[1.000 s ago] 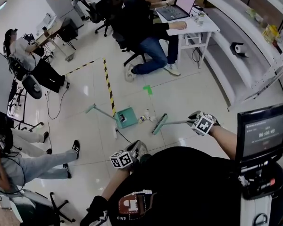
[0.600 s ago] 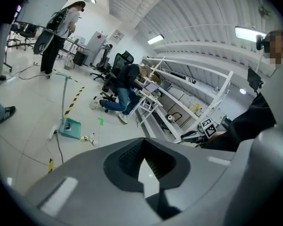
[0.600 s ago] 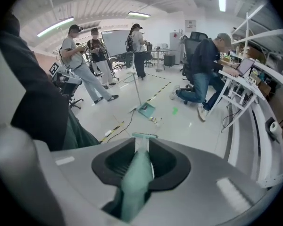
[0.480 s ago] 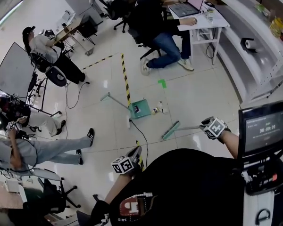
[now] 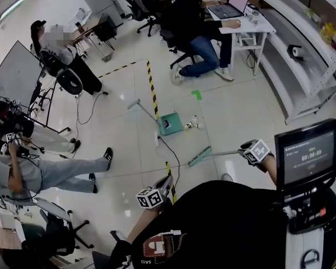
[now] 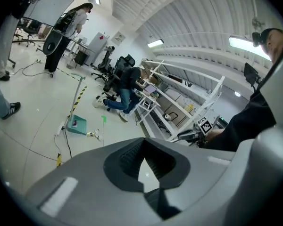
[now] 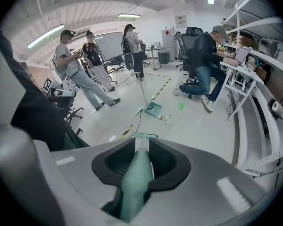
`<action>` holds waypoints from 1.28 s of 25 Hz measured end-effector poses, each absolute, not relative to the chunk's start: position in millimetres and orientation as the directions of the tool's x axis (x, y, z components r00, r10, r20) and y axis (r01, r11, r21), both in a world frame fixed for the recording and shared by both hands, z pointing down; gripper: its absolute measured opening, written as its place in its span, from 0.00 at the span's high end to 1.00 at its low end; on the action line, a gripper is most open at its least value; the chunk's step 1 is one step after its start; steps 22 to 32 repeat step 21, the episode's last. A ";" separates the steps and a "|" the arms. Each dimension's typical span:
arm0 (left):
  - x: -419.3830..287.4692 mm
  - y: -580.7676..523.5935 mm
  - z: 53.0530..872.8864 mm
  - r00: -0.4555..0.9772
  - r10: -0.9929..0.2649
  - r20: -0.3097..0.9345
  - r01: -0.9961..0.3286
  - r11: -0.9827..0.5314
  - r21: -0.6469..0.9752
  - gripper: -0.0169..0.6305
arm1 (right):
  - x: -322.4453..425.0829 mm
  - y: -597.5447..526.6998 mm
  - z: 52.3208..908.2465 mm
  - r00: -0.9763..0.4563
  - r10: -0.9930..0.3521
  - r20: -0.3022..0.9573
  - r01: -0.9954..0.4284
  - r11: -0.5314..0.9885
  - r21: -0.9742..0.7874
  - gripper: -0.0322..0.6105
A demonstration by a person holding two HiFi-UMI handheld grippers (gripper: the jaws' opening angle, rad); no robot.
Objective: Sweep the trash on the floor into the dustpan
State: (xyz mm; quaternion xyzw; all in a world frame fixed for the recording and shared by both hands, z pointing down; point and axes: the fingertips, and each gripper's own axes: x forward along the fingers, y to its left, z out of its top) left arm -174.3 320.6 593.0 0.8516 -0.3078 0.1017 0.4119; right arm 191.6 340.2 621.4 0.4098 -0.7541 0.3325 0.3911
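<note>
pale glossy floor (image 5: 235,114) of a busy lab spreads out ahead of both claws, crossed by a yellow-and-black tape stripe (image 5: 152,86). right gripper (image 5: 256,150) is clamped on the green broom (image 5: 200,156). the handle runs straight out from between its jaws, and the bristle head is low by the floor a little way in front. further ahead of that claw, past the bristle head, the teal dustpan (image 5: 171,123) sits on the floor with its long handle standing up. the trash (image 5: 194,124), a few small pieces, lies just beside the pan, on its near right as seen from the right claw. left gripper (image 5: 154,195) hangs well short of the dustpan, jaws closed together with nothing between them.
</note>
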 end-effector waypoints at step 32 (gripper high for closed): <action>-183.6 365.0 571.9 0.810 -0.469 0.353 -0.567 -0.471 0.676 0.98 | 181.3 408.6 589.5 -0.313 -0.374 0.873 -0.891 0.434 -0.134 0.81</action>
